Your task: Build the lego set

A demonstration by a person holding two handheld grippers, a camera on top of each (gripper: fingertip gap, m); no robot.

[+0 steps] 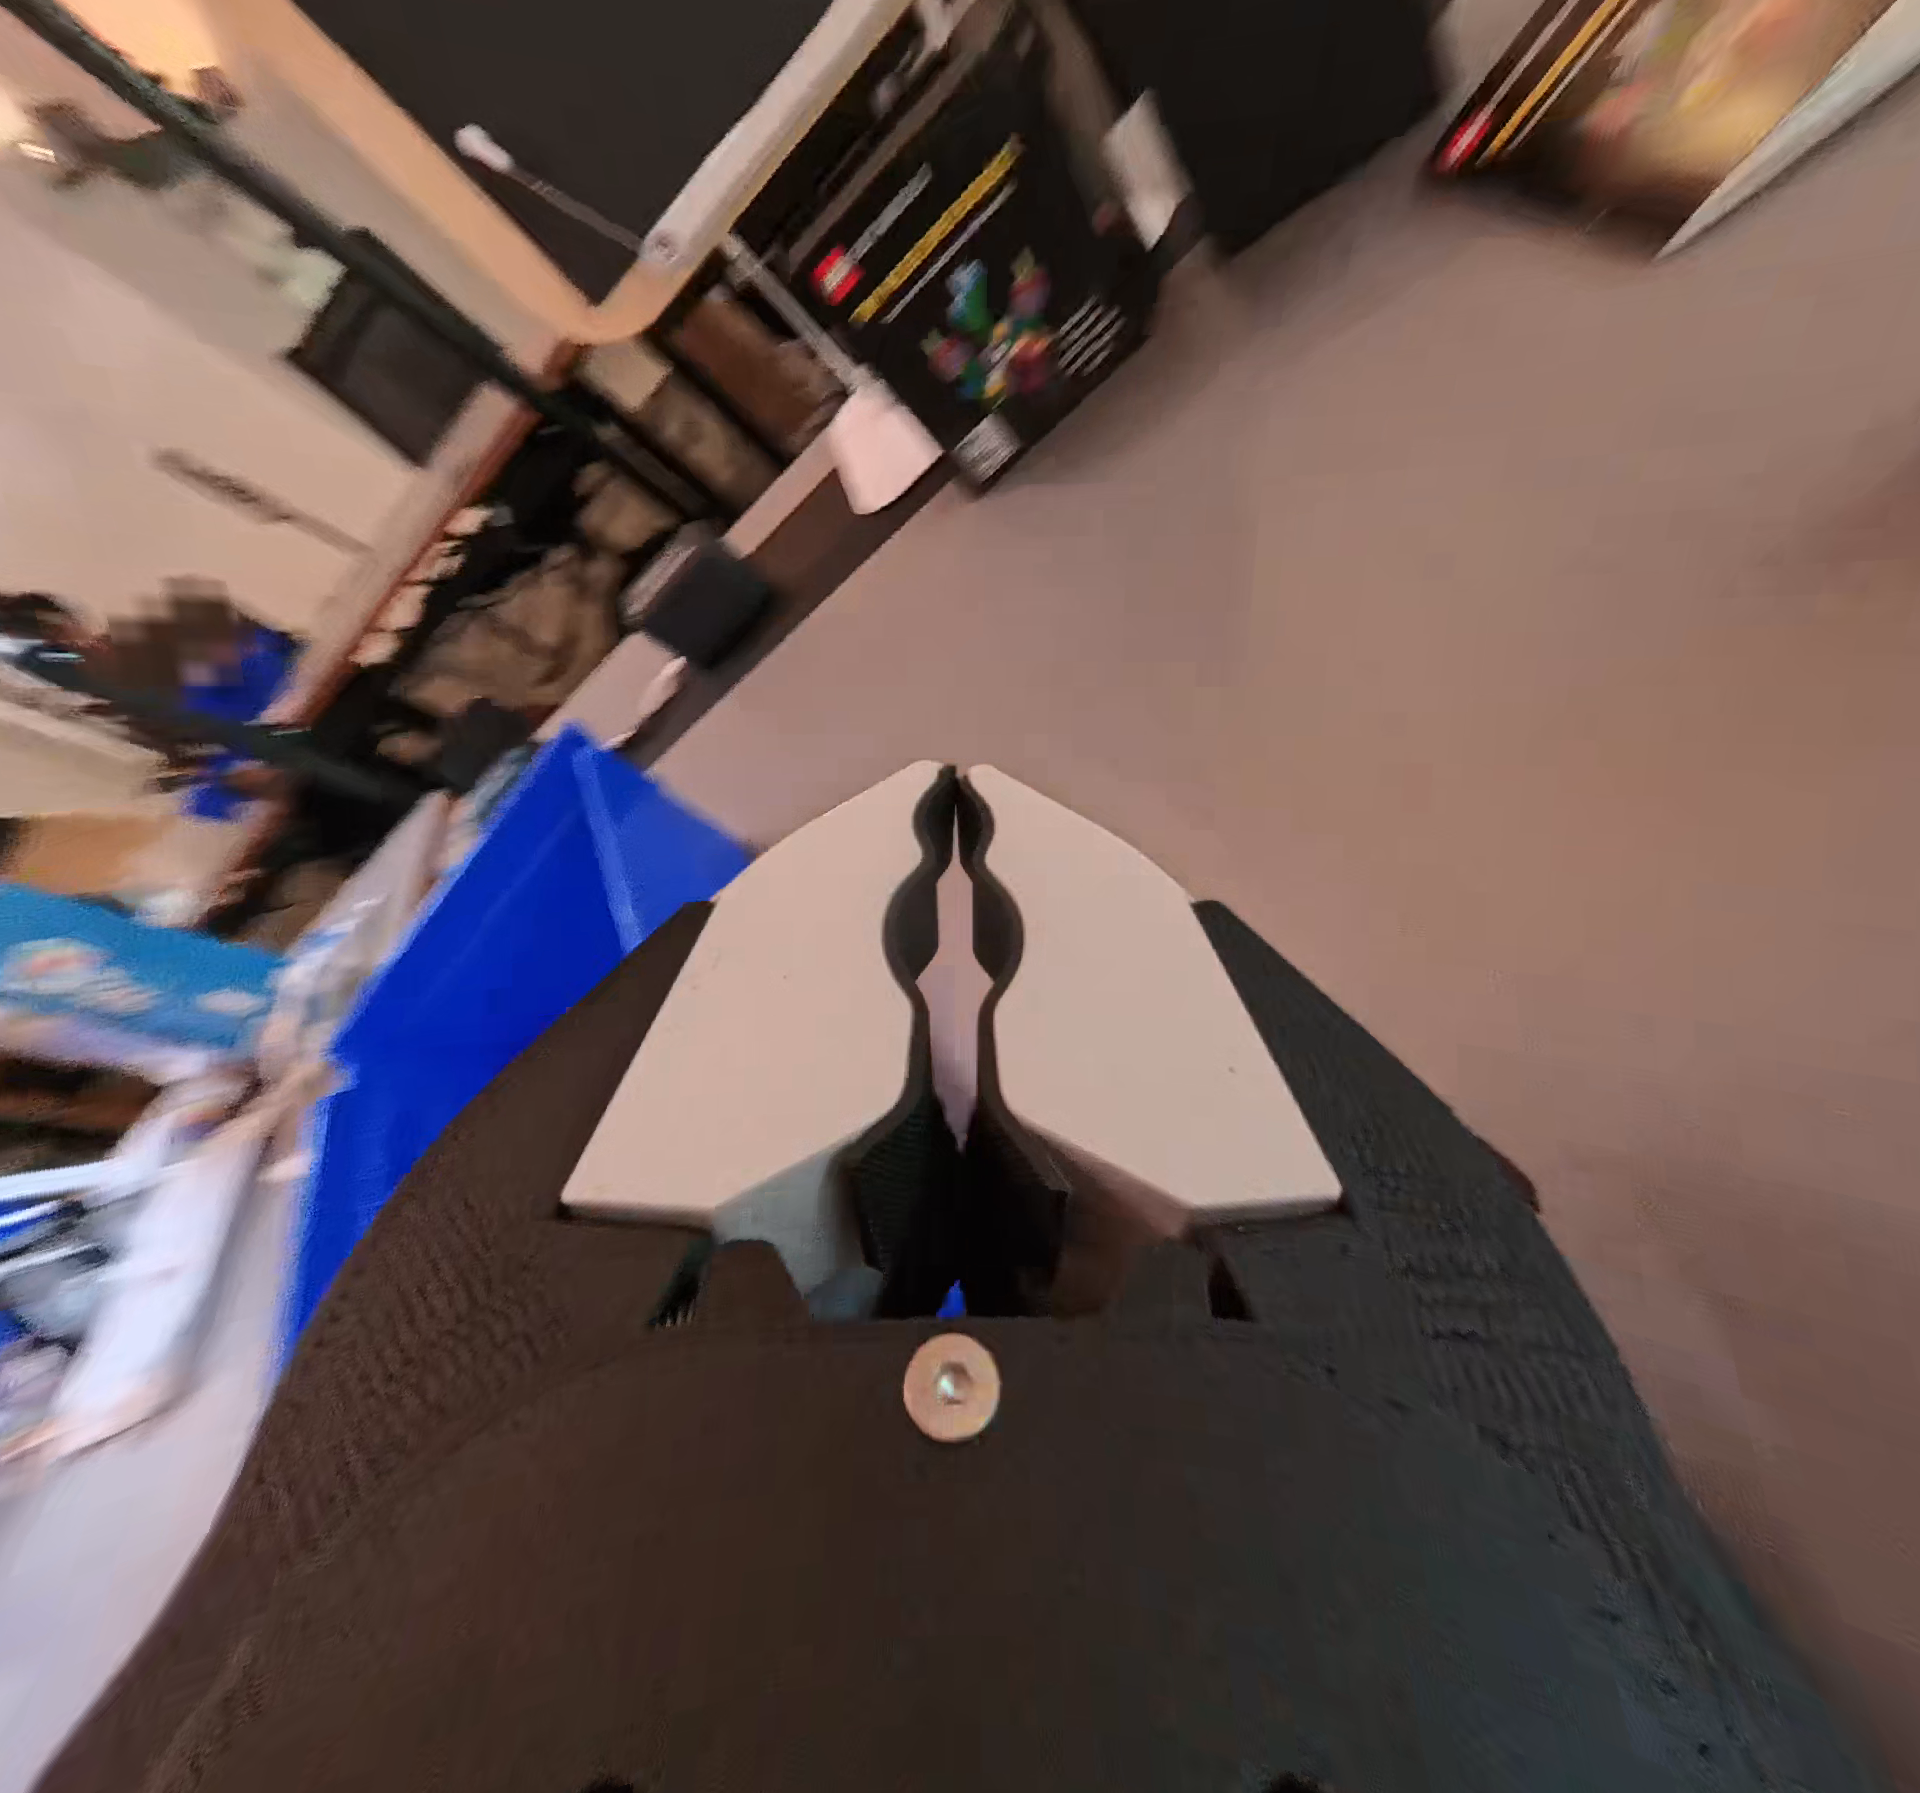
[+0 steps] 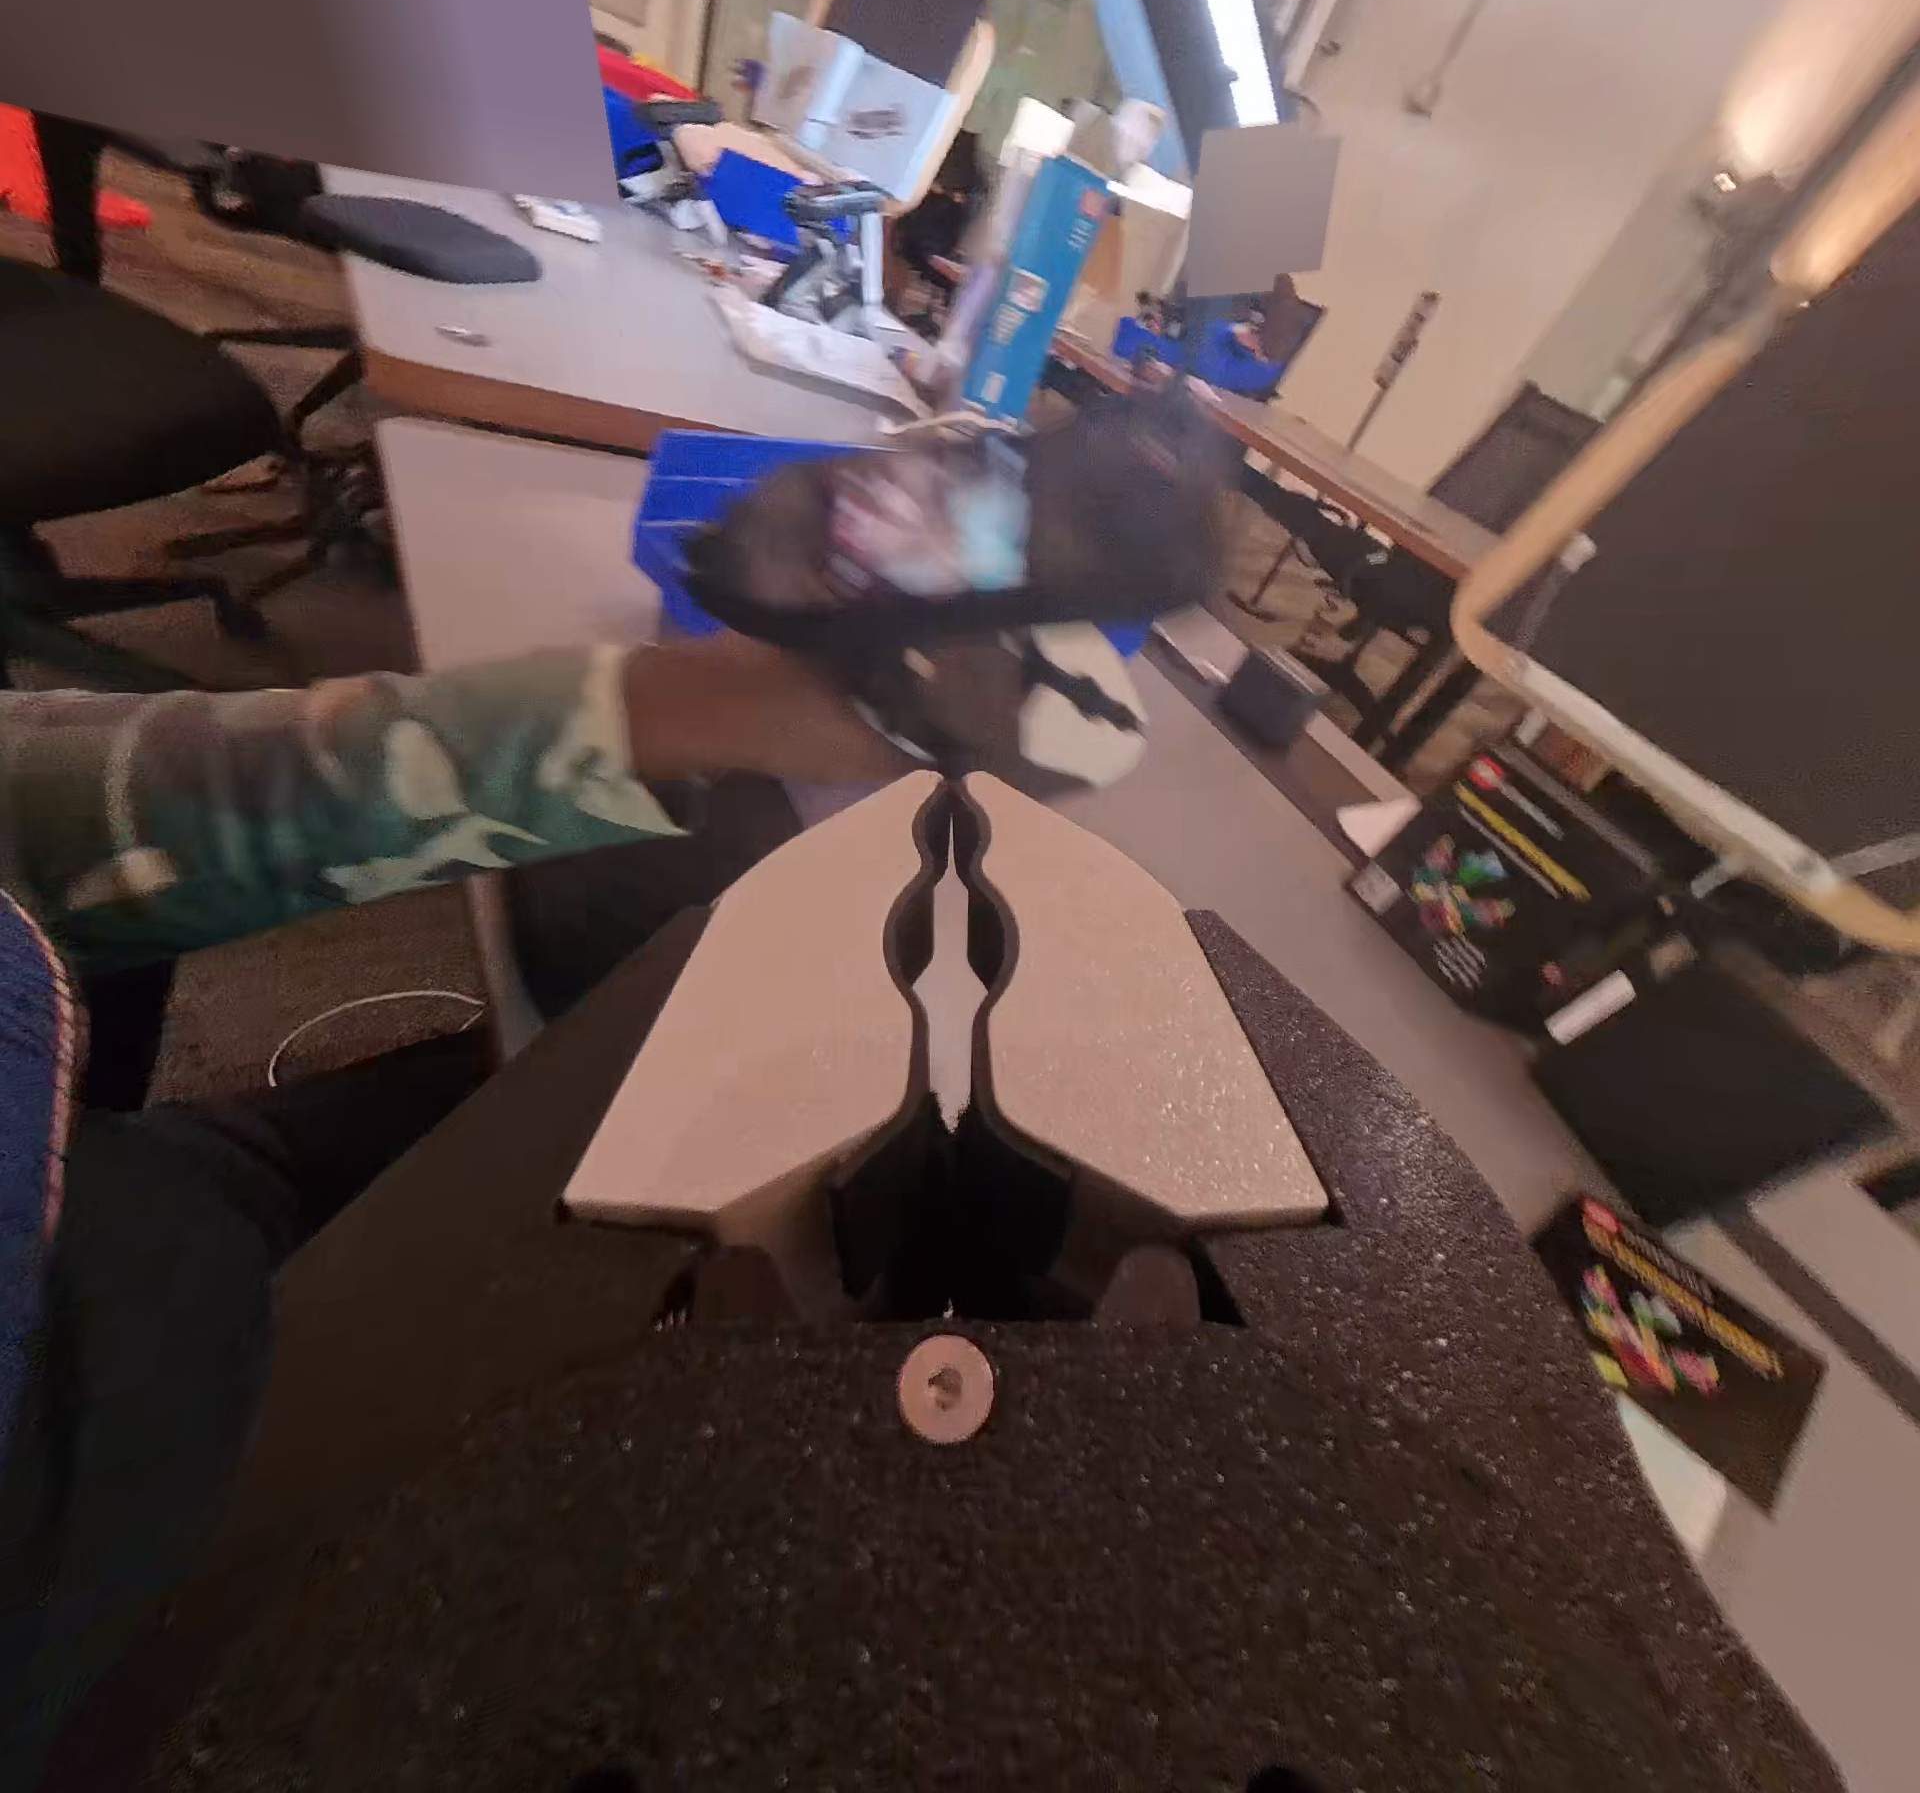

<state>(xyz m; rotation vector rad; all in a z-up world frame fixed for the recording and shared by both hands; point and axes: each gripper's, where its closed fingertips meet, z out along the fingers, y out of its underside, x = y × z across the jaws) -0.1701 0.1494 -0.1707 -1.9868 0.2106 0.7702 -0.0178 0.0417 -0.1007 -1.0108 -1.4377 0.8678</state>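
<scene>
though both views were smeared with motion, the left tongs (image 1: 954, 775) clearly had their fingers pressed together with nothing between them, and they hung over a bare stretch of the grey worktop (image 1: 1455, 704). the right tongs (image 2: 952, 785) were pressed together too and also empty, held out off the near edge of the worktop, aimed along it. in the right wrist view the other tool showed farther off as a dark blur, carried by a hand (image 2: 790, 704) in a green patterned sleeve (image 2: 312, 787), just in front of a blue bin (image 2: 707, 486) near the left edge.

as for the lego set, no loose brick or partly built model was visible anywhere. what could be seen was a black lego box (image 1: 966, 289) standing at the far edge of the worktop, a second dark box (image 1: 1683, 50) toward the far right corner, and a dark booklet or flat box (image 2: 1673, 1348) lying near the right edge. whether pieces lay in the bin could not be told.

the risk, to my eye, was the speed. swinging both tools this fast with the tongs closed, one might clip the bin or knock the standing box over, or the two tools might collide. arriving closed, they would have to spread before any grasp, and a late opening could shove a small piece off the edge.
</scene>
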